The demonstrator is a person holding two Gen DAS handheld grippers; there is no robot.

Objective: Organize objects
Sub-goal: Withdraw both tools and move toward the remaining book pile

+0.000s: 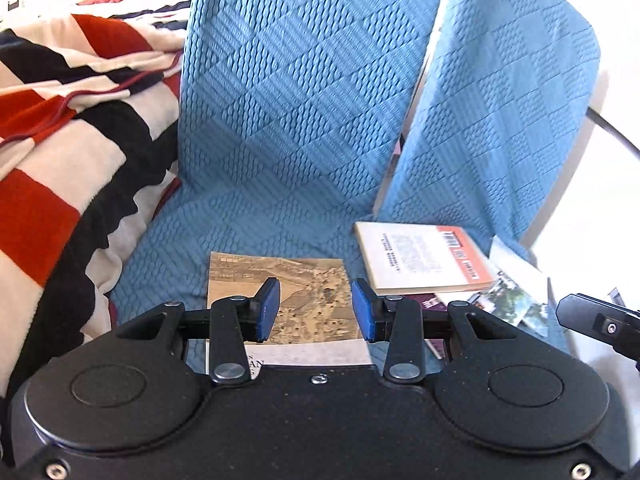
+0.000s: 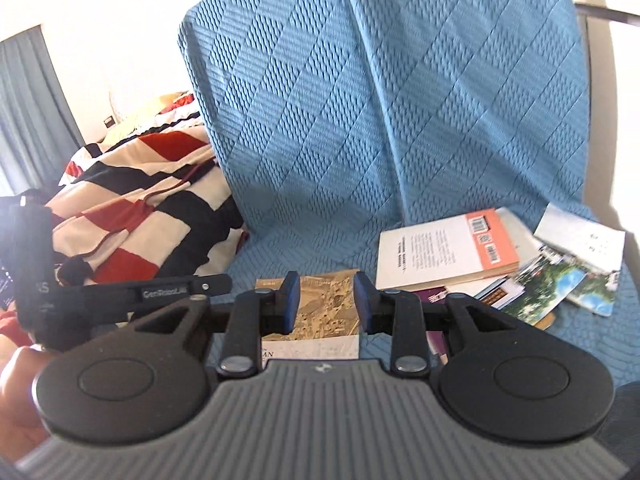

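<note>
Left gripper (image 1: 316, 310): matte black body, two round discs, silver rivets and screws, blue pads (image 1: 267, 312) on black fingers. Right gripper (image 2: 327, 306): same black build, ribbed grey top plate, blue pads (image 2: 291, 304), white lettering on the left gripper's side.

Blue quilted sofa cover (image 1: 296, 92), striped red, black and cream blanket (image 1: 68, 152), grey-blue curtain (image 2: 24, 108).
</note>
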